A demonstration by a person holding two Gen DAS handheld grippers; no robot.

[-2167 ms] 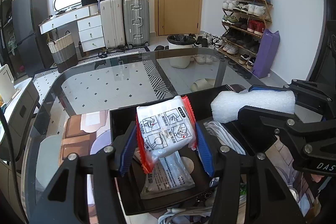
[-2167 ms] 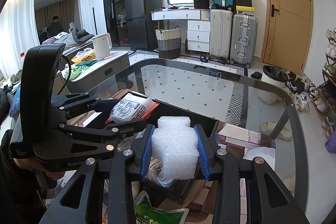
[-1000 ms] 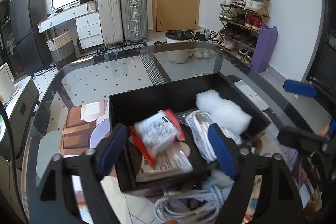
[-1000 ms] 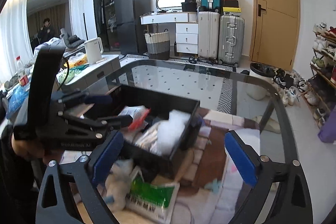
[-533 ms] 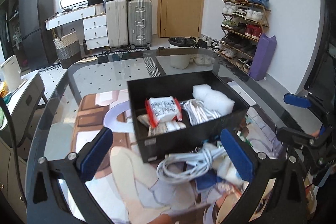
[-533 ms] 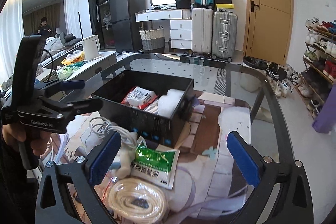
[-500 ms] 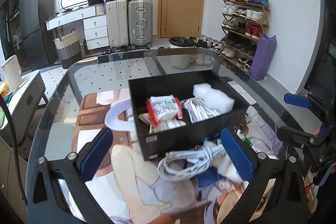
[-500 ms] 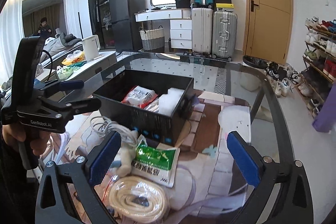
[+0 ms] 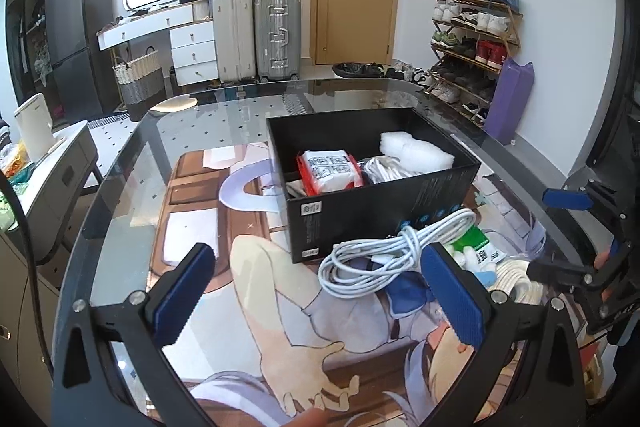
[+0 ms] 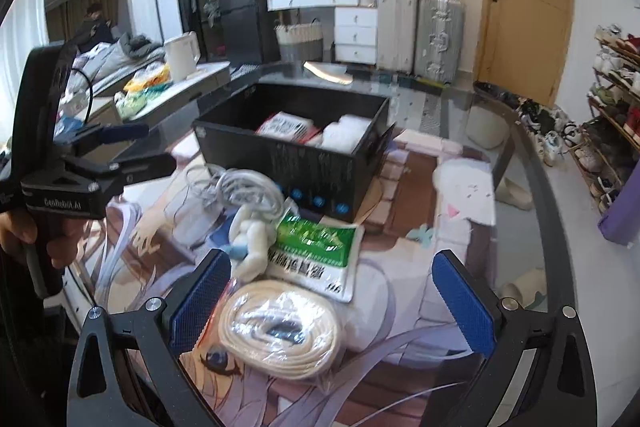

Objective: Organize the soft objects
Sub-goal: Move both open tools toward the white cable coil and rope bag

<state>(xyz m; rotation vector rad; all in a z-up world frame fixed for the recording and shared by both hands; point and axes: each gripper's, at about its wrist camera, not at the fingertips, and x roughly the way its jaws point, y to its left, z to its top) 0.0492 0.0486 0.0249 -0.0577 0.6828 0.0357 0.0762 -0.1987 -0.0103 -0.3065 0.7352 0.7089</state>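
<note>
A black box [image 9: 384, 207] [image 10: 288, 163] on the glass table holds a red-edged white packet [image 9: 328, 173] [image 10: 286, 125], white foam [image 9: 416, 151] [image 10: 344, 133] and a bagged cable. In front of the box lie a coiled white cable [image 9: 384, 255] [image 10: 236, 187], a green-and-white pouch [image 10: 316, 247], a small white soft toy [image 10: 252, 239] and a bagged cream rope coil [image 10: 280, 331]. My left gripper [image 9: 316, 297] is open and empty, near the white cable. My right gripper [image 10: 332, 301] is open and empty above the rope coil.
A printed mat [image 9: 256, 291] covers the glass table [image 9: 120, 167]. Suitcases [image 9: 256, 35], a drawer unit, a door and a shoe rack [image 9: 476, 39] stand behind. A side cabinet with a kettle [image 10: 182, 55] stands to the left.
Both grippers let go of the packet and the foam into the box, opened wide and drew back toward the near side of the table.
</note>
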